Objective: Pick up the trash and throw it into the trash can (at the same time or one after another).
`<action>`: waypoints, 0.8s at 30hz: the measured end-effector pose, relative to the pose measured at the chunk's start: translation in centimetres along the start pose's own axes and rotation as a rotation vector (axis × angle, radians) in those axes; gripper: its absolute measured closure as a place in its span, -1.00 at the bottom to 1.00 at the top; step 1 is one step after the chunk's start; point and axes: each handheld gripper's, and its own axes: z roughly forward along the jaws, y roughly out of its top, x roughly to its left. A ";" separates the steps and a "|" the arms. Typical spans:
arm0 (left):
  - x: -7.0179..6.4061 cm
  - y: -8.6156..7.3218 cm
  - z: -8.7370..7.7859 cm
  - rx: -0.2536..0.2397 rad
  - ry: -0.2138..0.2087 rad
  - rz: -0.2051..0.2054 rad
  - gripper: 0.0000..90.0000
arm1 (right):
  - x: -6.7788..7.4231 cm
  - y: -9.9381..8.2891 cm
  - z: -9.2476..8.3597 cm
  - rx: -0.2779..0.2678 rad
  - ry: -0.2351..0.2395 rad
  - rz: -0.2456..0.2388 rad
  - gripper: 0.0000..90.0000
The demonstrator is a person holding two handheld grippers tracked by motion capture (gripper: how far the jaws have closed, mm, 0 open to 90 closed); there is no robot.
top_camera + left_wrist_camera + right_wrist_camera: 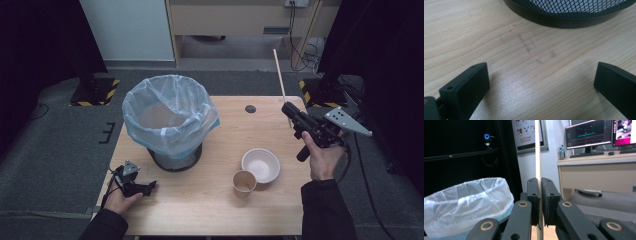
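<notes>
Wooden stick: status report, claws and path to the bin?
Right claw shut on wooden stick, upright. Left claw open, on table. Lined bin open; nothing between.

Both forearms wear dark sleeves. Each hand-held gripper is black: the right hand-held gripper carries a grey three-cornered plate with small holes behind its jaws, brass-ringed pivots on its links, and a trailing black cable; the left hand-held gripper bears a smaller grey plate.
</notes>
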 end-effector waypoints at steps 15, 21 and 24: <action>0.0 0.0 0.0 0.000 0.000 0.000 -1.00 | 2.1 2.7 2.7 -0.019 0.056 -0.039 0.91; 0.0 0.0 0.0 0.000 0.000 0.000 -1.00 | 3.0 3.5 3.8 -0.024 0.077 -0.047 0.91; 0.0 0.0 0.0 0.000 -0.001 0.001 -1.00 | 3.4 3.8 4.4 -0.025 0.088 -0.053 0.91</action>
